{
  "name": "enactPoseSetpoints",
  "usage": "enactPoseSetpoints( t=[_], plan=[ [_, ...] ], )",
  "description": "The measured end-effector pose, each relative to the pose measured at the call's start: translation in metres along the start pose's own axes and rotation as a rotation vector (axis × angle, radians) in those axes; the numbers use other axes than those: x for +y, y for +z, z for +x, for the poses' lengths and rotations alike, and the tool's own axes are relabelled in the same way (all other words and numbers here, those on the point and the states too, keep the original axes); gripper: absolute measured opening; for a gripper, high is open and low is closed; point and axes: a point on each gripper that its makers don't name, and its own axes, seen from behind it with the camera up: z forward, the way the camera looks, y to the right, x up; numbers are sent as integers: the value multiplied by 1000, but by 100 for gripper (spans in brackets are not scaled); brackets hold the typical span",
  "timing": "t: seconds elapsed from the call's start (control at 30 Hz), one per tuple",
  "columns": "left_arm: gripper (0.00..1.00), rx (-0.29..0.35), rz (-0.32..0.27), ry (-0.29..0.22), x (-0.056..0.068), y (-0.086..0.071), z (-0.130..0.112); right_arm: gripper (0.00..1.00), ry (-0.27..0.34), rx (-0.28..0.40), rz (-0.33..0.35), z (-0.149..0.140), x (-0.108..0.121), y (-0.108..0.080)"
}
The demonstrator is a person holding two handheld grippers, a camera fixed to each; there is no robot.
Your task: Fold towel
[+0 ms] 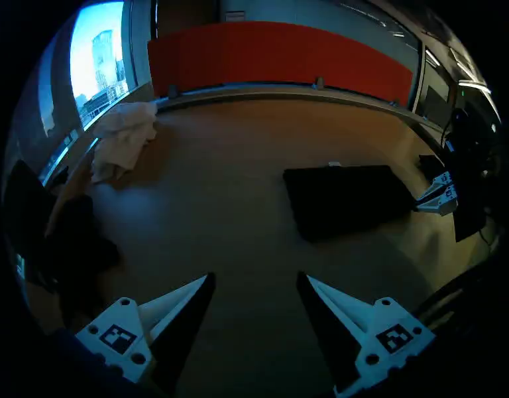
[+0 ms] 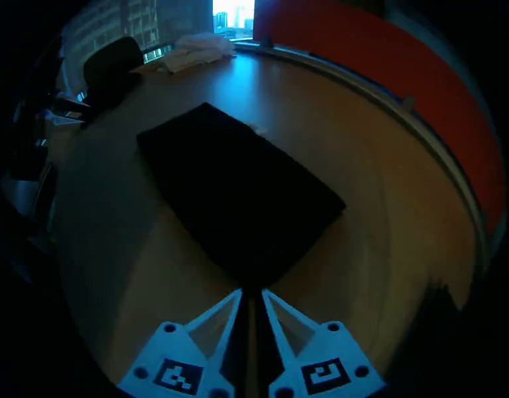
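towel (image 2: 234,186), dark and already flat in a long rectangle, lies on the wooden worktop (image 1: 221,199) with one corner pointing straight at the right gripper (image 2: 252,292). in the right gripper view its long axis runs away from those jaws, up and to the left. the right jaws stand almost closed, with a thin dark slit between them, and their tips are at or just short of that near corner. i cannot tell whether any cloth is nipped in the slit. the left gripper (image 1: 255,276) holds its jaws wide apart with nothing between them and bare worktop below. from there the towel sits ahead and off to the right, well apart, its long axis lying crosswise to those jaws. so the right hand is plainly the nearer, placed at the towel's end, and the left would have to travel forward and right to reach the opposite edge before any fold along the length. by count: one dark towel, one pale heap of cloth (image 1: 122,136) at the far window corner, two grippers, one dark chair (image 2: 112,63) beside that corner, and one red partition (image 1: 281,56) along the back edge.
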Motion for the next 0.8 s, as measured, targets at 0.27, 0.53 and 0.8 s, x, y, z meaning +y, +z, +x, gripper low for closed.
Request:
enactPoseSetpoints(
  t=[0.27,0.53,0.8],
  plan=[
    [90,6,-3,-1,0,1,4,3,-2,36,-15,16,2,-6],
    [90,10,-8,3,2,2,5,3,-18,68,-38,32,6,-17],
    [91,17,-9,9,1,-1,8,3,-5,106,-65,47,14,-28]
  ],
)
